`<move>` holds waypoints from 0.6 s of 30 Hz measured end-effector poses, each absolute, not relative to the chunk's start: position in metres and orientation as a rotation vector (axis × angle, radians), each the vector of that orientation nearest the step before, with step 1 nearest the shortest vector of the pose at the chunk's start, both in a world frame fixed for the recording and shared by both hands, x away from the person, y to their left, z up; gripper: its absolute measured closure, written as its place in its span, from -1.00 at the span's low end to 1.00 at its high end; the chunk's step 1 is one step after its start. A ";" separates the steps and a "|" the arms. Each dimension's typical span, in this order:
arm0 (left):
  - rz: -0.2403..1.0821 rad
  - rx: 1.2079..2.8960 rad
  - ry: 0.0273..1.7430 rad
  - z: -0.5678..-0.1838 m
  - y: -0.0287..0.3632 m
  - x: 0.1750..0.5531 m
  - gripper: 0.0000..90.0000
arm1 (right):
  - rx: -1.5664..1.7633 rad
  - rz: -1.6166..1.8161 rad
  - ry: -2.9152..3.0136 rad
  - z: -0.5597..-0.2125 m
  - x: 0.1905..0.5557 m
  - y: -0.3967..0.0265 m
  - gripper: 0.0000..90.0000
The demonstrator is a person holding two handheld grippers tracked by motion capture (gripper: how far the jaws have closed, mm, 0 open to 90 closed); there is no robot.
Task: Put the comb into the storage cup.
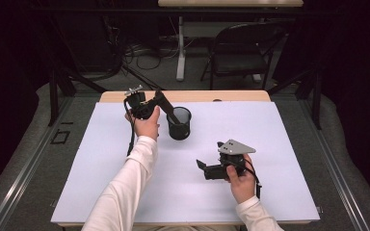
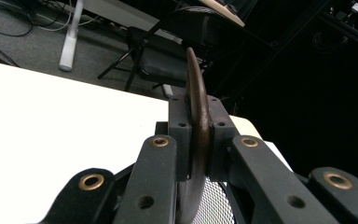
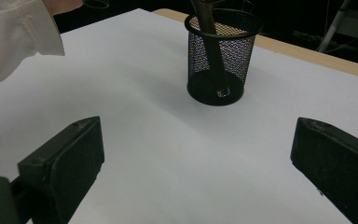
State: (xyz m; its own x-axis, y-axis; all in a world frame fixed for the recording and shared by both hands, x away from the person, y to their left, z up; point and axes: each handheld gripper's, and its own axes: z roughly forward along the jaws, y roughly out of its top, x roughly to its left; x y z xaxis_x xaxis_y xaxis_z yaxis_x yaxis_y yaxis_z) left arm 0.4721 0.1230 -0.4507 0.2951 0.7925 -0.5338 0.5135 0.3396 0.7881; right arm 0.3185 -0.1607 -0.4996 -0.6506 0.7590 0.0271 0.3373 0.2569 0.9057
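A black mesh cup [image 1: 179, 123] stands upright on the white sheet toward the back of the table, and the right gripper view looks at the mesh cup [image 3: 221, 60] from a distance. A slim brown curved utensil [image 2: 198, 107] leans inside it, its lower end resting on the cup's floor [image 3: 213, 51]. My left gripper [image 1: 162, 98] is shut on the utensil's upper part just above the cup's rim, both pads [image 2: 180, 126] pressed flat against it. My right gripper [image 1: 200, 166] rests low on the sheet in front of the cup, pointing left, its jaws wide open [image 3: 196, 158] with nothing between them.
A white sheet [image 1: 250, 139] covers most of the wooden table [image 1: 241, 96]. Behind the table stand a black folding chair [image 1: 241, 48] and a white table leg [image 1: 180, 48], with cables on the floor. A white sleeve [image 3: 14, 32] is at the left of the cup.
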 end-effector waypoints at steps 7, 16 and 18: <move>0.276 1.305 1.376 -0.453 0.127 0.473 0.86 | 0.994 1.364 2.121 -0.500 0.318 -0.160 -0.94; 0.278 1.290 1.398 -0.457 0.131 0.474 0.85 | 0.992 1.362 2.122 -0.500 0.319 -0.160 -0.94; 0.278 1.286 1.405 -0.458 0.132 0.474 0.84 | 0.993 1.362 2.121 -0.500 0.318 -0.160 -0.93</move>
